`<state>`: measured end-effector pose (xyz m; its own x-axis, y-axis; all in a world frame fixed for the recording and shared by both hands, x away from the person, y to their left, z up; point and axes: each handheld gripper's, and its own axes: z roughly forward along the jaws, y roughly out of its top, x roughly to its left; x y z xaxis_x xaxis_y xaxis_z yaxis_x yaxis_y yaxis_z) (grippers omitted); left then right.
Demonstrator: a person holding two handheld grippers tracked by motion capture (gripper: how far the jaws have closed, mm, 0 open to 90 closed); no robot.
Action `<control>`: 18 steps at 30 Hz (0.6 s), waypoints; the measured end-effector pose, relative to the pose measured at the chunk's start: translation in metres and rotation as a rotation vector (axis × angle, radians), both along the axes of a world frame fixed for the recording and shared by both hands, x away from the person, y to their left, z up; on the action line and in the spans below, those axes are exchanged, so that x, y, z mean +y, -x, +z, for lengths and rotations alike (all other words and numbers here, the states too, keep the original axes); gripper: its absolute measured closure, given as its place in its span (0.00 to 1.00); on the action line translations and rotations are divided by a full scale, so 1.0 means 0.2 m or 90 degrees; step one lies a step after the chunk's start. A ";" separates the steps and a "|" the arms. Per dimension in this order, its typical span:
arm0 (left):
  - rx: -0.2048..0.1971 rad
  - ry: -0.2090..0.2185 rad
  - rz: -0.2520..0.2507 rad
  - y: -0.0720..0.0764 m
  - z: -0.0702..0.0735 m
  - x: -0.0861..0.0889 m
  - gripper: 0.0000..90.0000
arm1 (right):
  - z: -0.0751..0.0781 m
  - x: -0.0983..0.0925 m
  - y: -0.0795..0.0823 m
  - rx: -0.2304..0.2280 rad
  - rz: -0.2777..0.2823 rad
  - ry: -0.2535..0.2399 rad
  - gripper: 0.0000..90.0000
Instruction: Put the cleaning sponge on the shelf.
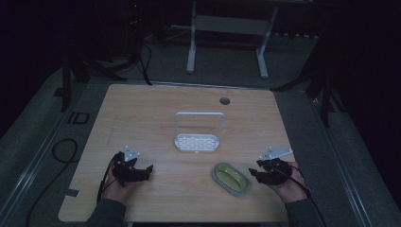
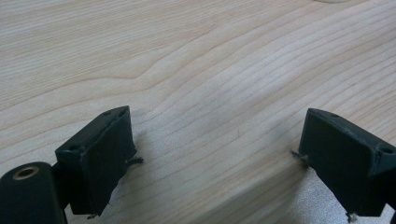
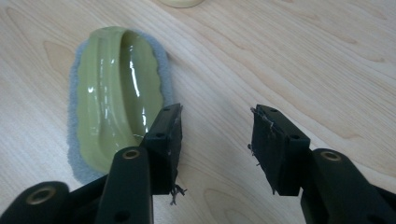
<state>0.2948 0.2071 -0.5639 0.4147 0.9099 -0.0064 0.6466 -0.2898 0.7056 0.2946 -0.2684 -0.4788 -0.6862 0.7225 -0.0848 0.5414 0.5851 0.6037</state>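
A pale green oval scrubber with a grey sponge base lies flat on the wooden table, near the front right. Just right of it my right gripper stands open, its jaws apart over bare wood, with the scrubber beside the left jaw and not between them. A white dish rack with an upright handle stands at the table's middle. At the front left my left gripper is open wide above bare wood, holding nothing.
The wooden table has a cable hole near its far edge. A white metal frame stands on the floor behind the table. Dark stands and cables line the left side of the floor.
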 end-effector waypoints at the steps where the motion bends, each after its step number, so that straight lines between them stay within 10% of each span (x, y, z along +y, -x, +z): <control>1: 0.000 0.000 0.000 0.00 0.00 0.00 0.11 | 0.00 0.01 0.00 0.004 0.002 0.003 0.59; 18: 0.000 0.000 0.000 0.00 0.00 0.00 0.11 | 0.04 0.10 -0.02 0.041 0.041 0.021 0.62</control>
<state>0.2947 0.2070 -0.5639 0.4146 0.9100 -0.0057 0.6465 -0.2901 0.7056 0.2987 -0.2476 -0.4712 -0.7361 0.6740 -0.0625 0.5388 0.6394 0.5486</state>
